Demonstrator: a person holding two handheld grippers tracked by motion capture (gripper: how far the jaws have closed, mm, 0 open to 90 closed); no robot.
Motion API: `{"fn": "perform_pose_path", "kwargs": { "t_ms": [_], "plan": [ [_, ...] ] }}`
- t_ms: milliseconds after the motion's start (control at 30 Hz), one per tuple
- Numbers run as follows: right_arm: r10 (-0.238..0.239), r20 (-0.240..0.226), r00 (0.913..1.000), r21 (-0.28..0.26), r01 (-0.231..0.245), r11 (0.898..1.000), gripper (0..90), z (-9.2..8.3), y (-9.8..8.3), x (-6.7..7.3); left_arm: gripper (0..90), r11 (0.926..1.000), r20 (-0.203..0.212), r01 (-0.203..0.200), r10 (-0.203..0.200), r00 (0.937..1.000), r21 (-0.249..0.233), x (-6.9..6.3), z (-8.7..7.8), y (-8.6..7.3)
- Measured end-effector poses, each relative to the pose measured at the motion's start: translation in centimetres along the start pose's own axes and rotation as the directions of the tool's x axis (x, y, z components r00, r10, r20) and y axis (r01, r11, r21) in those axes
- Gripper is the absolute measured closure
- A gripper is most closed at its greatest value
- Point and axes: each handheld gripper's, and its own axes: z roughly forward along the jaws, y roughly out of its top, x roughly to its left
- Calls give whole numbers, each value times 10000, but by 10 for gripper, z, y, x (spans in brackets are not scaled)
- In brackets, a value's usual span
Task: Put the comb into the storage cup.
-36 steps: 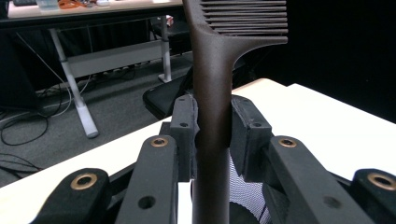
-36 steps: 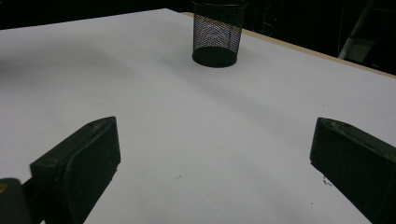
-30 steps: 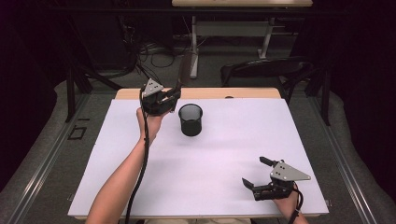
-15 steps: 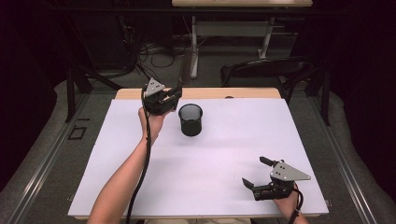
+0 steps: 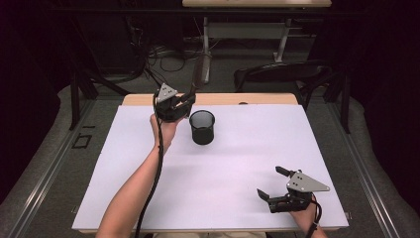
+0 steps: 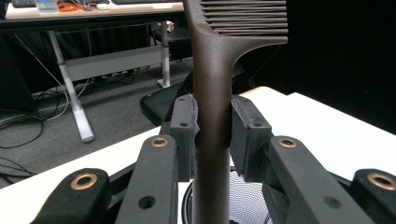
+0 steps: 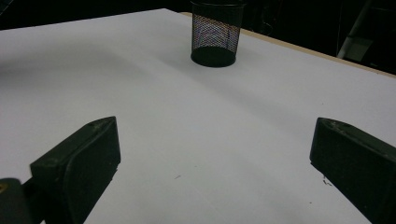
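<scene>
My left gripper (image 5: 186, 102) is raised over the far left part of the white table (image 5: 233, 163), just left of a black mesh cup (image 5: 202, 127). It is shut on the handle of a dark brown comb (image 5: 197, 79), whose toothed end points up and away. In the left gripper view the pads clamp the comb (image 6: 212, 84) on both sides, with the gripper (image 6: 212, 135) above the mesh cup's rim (image 6: 252, 203). My right gripper (image 5: 270, 182) rests near the table's front right, open and holding nothing. Its jaws (image 7: 215, 158) stand wide apart and face the mesh cup (image 7: 216, 32).
A dark chair (image 5: 280, 74) stands just behind the table's far edge. Desk legs (image 5: 205, 44) and loose cables (image 5: 163, 54) lie on the floor beyond. A black cable (image 5: 157, 163) trails along the left forearm.
The left gripper has edged slightly right toward the mesh cup with the comb in it. The right gripper has stayed put.
</scene>
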Motion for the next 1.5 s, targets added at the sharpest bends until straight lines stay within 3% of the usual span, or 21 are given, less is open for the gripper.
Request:
{"fn": "perform_pose_path", "kwargs": {
  "t_ms": [1500],
  "plan": [
    [34,-8,10000,-2,-34,10000,14,0,0,0,725,9989,316,464,-462,9984,-46,-9,27,-10]
  ]
}}
